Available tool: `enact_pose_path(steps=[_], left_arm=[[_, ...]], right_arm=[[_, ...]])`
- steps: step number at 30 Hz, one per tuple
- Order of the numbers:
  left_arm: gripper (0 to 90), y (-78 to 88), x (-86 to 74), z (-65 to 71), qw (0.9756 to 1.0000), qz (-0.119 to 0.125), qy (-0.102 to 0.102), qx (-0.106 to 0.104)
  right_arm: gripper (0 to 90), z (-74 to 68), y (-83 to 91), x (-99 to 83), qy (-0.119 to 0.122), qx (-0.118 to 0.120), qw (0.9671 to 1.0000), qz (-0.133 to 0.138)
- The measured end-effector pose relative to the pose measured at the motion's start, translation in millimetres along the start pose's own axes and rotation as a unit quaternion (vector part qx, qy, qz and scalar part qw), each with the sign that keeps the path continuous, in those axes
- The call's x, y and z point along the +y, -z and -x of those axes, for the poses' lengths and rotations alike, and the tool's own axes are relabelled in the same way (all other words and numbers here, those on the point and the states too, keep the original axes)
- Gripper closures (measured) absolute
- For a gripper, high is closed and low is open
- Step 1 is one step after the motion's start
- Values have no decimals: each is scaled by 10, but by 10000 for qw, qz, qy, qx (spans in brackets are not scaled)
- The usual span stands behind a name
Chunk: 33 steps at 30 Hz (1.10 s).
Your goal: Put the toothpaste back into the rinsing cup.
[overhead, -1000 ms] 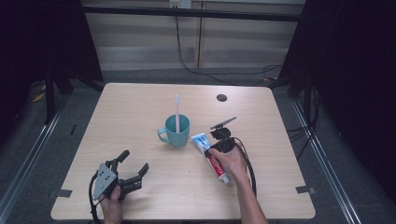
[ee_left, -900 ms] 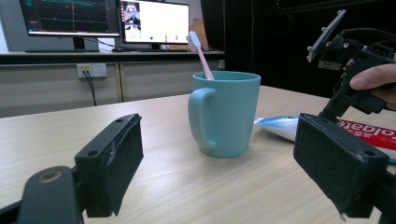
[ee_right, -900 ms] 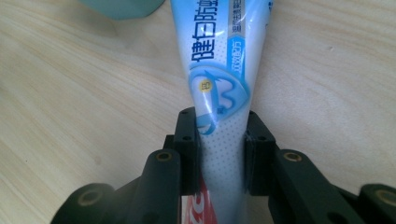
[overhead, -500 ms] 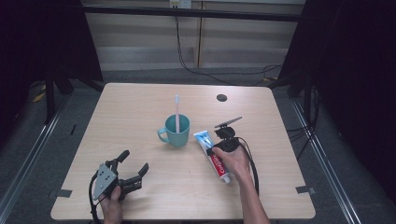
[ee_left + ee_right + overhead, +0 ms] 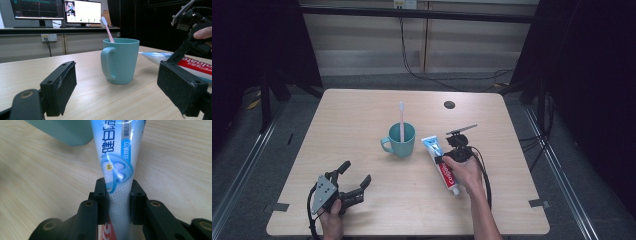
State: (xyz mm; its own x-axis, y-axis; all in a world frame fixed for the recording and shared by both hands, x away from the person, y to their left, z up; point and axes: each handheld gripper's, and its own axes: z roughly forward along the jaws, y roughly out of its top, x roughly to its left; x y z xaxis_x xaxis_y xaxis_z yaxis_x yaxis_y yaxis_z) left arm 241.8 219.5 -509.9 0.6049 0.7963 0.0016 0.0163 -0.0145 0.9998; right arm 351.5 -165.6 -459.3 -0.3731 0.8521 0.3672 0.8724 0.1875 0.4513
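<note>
A teal mug (image 5: 401, 142) stands mid-table with a pink toothbrush (image 5: 401, 116) upright in it. Just right of it lies a white, blue and red toothpaste tube (image 5: 438, 156), its flat end toward the mug. My right gripper (image 5: 445, 160) is shut on the tube; in the right gripper view both pads of the right gripper (image 5: 118, 200) press on the tube (image 5: 117, 152) at its middle, with the mug (image 5: 62, 130) beyond it. My left gripper (image 5: 356, 173) rests open at the front left. From the left gripper (image 5: 120, 75) I see the mug (image 5: 121, 61), toothbrush (image 5: 107, 26) and tube (image 5: 197, 65) ahead.
A small black round spot (image 5: 449, 104) marks the table's far right part. The wooden tabletop (image 5: 352, 120) is bare to the left of and behind the mug. Cables trail from both grippers toward the front edge. Monitors (image 5: 57, 10) stand beyond the table.
The right hand with the tube has shifted only very slightly. The left gripper, the mug and the toothbrush have stayed where they were.
</note>
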Motion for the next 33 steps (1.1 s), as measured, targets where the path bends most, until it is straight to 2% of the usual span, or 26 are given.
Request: enact_pose_path(steps=[5,9,12,22,28,30,33], left_arm=[[158,0,0,0,10000,-2,-2,-1],[158,1,0,0,10000,-6,-1,3],[158,0,0,0,10000,-2,3,4],[158,-2,0,3,10000,13,26,-2],[157,-2,0,3,10000,13,26,-2],[157,-2,0,3,10000,14,26,-2],[157,-2,0,3,10000,15,28,-2]], right_arm=[[731,-19,36,-1,20,-23,9999,157],[732,-38,76,-13,143,-33,9986,514],[732,-46,100,-12,173,12,9976,673],[732,-75,189,12,194,70,9955,927],[733,-120,256,21,269,81,9927,1174],[733,-143,271,16,380,64,9899,1367],[733,-176,290,19,442,-33,9879,1486]])
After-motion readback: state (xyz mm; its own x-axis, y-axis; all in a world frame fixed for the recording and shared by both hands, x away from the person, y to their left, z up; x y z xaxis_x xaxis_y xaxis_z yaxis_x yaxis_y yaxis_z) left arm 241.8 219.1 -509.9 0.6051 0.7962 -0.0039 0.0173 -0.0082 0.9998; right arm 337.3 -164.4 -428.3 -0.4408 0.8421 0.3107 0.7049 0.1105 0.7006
